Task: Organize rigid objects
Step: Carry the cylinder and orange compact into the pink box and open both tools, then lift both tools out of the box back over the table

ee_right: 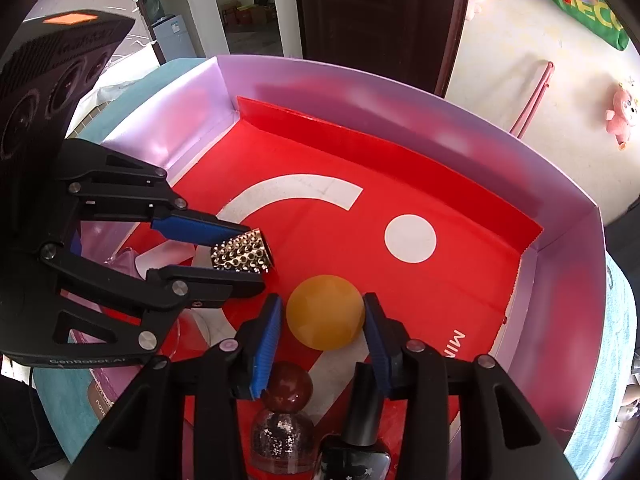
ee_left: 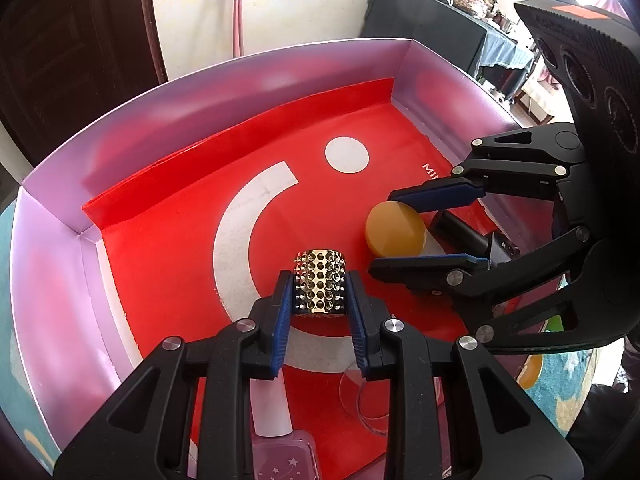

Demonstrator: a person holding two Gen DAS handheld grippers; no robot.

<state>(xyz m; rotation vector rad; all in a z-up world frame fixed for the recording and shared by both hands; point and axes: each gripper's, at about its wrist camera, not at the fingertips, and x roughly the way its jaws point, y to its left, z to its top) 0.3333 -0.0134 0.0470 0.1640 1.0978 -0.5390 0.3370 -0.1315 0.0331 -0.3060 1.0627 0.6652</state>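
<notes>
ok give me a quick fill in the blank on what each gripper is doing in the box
1. The left gripper is shut on the gold studded ____.
2. The right gripper has the ____-coloured disc between its fingers.
3. Both things sit inside a box whose floor is lined with ____ paper bearing white marks.
4. The white round mark on the liner is a ____.

Missing words: cylinder; yellow; red; dot
</notes>
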